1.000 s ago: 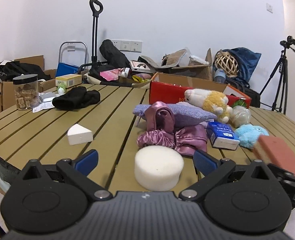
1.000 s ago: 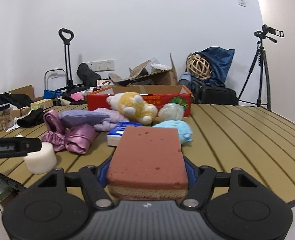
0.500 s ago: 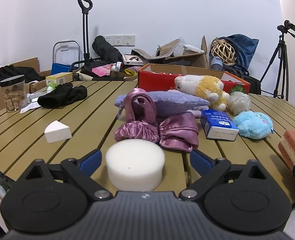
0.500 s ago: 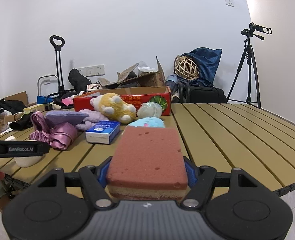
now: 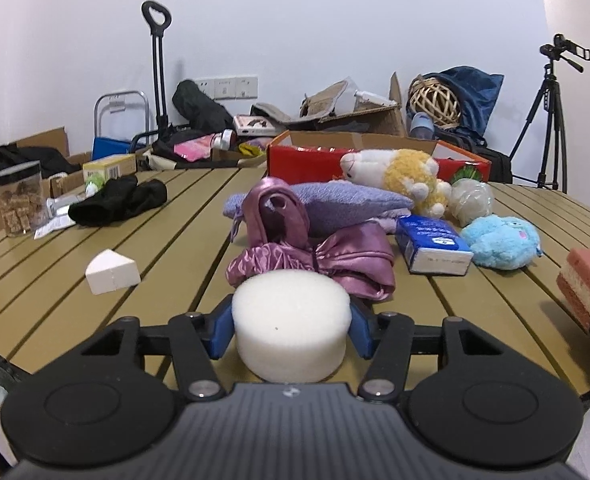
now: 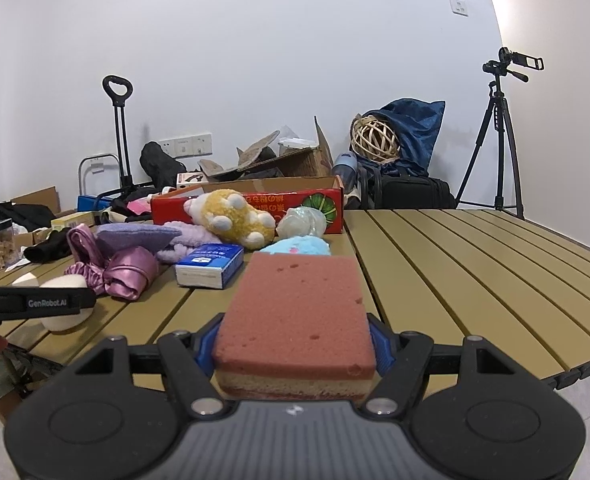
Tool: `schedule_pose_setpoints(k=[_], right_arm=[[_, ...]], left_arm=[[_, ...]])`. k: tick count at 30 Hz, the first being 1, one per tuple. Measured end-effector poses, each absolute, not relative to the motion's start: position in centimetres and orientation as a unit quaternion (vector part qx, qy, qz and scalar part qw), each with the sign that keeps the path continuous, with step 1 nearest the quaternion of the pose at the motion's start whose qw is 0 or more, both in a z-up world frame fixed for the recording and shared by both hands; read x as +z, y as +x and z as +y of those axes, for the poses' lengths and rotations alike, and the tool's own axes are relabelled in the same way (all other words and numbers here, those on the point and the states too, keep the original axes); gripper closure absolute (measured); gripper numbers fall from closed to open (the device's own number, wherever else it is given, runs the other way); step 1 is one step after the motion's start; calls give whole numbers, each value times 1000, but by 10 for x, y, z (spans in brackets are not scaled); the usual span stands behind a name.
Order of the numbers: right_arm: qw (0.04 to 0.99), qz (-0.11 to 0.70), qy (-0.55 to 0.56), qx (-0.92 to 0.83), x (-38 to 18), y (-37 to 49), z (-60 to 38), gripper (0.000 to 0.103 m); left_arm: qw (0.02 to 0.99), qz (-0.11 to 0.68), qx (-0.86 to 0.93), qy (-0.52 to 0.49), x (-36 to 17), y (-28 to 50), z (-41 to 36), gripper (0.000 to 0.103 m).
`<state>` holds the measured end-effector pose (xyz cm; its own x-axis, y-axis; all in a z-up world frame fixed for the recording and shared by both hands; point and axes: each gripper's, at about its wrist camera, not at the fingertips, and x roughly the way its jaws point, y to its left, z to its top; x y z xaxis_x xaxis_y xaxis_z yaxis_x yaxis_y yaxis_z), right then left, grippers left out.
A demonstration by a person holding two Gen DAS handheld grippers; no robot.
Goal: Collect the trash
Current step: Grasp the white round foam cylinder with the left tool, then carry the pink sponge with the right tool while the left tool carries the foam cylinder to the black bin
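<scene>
Readable lettering on the scene's objects

White lettering reading "GenRobot.AI" is showing on the black side bar of the left gripper, seen from the right wrist view. Yellow characters are running along the long side of the red cardboard box beside a printed green melon picture, but they are appearing mirrored or upside down and are not resolving into readable words. The blue tissue pack is carrying a white label with print too small to read, and the yellow-green carton at the far left of the table is showing a barcode-like patch whose digits are not legible.
</scene>
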<state>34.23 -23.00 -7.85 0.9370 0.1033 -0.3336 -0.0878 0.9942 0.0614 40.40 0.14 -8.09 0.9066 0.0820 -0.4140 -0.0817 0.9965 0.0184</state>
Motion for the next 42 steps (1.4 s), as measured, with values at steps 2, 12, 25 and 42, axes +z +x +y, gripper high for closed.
schedule_pose_setpoints(k=[2,12,25,42], right_arm=[[984,169,21,50,-78,340,-230,33],[986,146,16,77,-65,307,-231,33],[984,152,21,91,-61,245,-233,33],[970,222,17,103,-86,173,-233,33]], left_arm=[[978,202,39,5,-78,398,0,46],[986,167,-9,13,-60,351,0,46],[986,166,-27,-8,-53,277,11,46],[979,199,-35,-25,-69,179,25,46]])
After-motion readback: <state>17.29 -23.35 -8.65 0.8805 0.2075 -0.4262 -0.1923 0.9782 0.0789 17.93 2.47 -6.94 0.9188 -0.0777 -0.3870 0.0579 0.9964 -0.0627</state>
